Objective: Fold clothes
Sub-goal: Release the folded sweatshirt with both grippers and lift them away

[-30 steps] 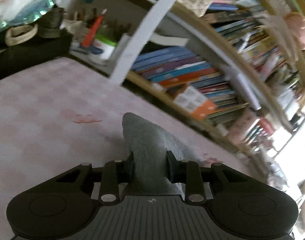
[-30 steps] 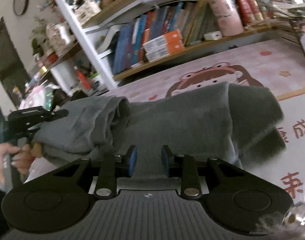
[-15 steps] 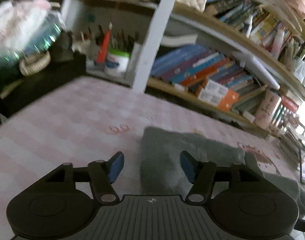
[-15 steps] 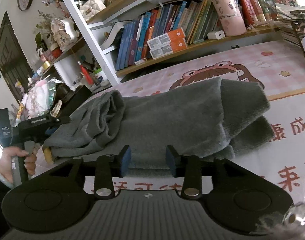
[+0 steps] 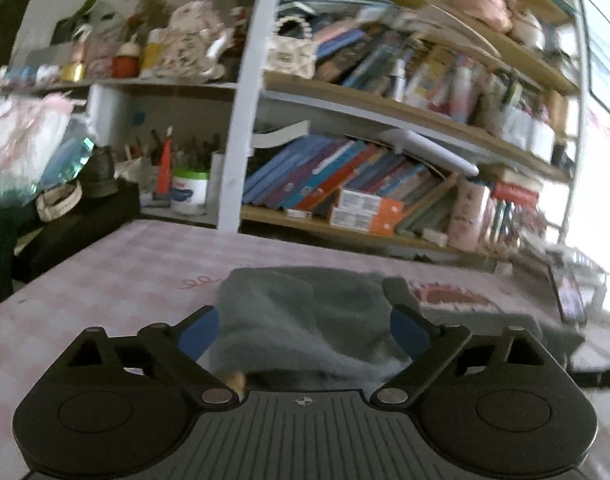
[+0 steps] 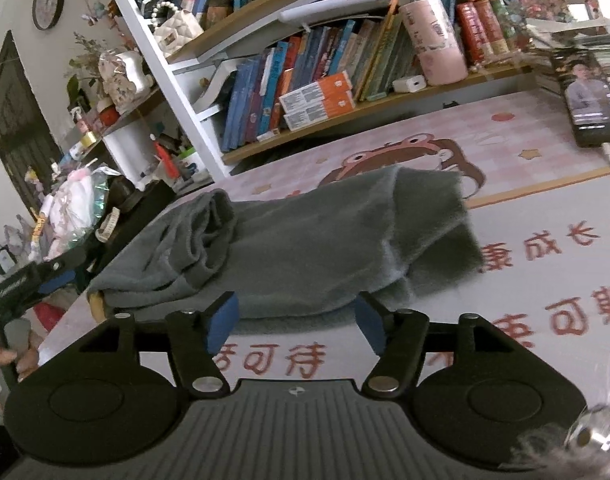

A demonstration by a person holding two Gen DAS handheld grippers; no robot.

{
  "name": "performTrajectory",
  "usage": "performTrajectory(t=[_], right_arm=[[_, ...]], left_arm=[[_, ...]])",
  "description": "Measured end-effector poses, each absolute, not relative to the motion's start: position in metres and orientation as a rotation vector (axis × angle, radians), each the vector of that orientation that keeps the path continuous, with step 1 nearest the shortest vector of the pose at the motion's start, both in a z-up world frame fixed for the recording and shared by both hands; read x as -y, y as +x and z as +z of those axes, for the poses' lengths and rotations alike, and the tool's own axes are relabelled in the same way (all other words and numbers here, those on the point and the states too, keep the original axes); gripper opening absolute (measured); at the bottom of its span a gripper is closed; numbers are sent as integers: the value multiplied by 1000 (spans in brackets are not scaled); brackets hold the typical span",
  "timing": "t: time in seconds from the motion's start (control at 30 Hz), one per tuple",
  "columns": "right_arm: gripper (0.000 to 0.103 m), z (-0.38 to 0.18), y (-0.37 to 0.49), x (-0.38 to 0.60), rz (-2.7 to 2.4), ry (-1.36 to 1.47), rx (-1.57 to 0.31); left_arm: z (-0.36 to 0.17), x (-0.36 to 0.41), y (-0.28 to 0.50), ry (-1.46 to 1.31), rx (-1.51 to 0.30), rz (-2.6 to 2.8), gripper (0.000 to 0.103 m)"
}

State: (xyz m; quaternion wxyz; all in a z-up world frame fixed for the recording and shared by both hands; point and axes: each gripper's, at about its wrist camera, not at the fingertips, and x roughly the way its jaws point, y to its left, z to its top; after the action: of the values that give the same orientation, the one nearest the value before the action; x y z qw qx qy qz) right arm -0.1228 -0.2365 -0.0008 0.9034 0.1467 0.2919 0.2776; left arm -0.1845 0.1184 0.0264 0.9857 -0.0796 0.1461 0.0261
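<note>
Fuzzy grey garment lies bunched on pink mat.

home, study/bedrm | packed bookshelf | wall clock | cartoon pink mat | knick-knacks

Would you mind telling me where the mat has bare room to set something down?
Bare patches: the pink checked mat right of the grey garment, up to the phone; and the corner left of the garment in the left wrist view. The bookshelf behind is crowded.
</note>
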Motion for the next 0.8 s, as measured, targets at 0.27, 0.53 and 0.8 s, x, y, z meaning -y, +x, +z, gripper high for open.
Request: performTrajectory(t=[0.27,0.53,0.8], right_arm=[[80,-12,-110,249,520,293,-654],[83,-13,-92,262,548,364,-696],[82,-15,-56,281,532,587,-771]], left_arm=[[21,-82,-184,-31,-306,-11,103],[10,-58,-184,67,-322,-38,103],[3,-44,-185,121,-322,-83,103]])
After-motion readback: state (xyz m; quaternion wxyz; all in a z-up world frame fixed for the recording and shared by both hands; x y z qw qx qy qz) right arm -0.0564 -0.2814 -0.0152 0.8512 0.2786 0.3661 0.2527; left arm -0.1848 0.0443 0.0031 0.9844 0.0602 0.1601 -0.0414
